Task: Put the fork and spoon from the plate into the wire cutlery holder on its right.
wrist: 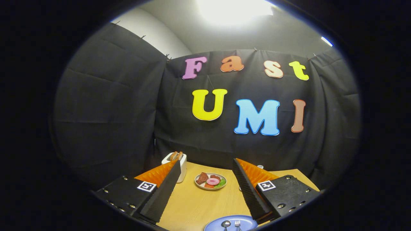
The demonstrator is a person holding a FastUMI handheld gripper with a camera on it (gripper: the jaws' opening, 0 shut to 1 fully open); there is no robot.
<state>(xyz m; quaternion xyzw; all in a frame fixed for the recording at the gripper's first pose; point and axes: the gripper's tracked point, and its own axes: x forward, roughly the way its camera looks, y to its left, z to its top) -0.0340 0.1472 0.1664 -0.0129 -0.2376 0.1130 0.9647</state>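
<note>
- The gripper (pixel 205 192) hovers above the light wooden counter (pixel 192 205), its jaws spread wide apart and grasping nothing.
- A round blue plate (pixel 212 225) lies on the counter between the jaws, at their near end.
- A small metal spoon (pixel 225 224) and a small metal fork (pixel 238 224) lie side by side on the blue plate, the spoon left of the fork.
- Beyond the blue plate sits a small pale plate of toy food (pixel 210 181).
- A white toaster (pixel 176 165) holding toast stands left of that plate.
</note>
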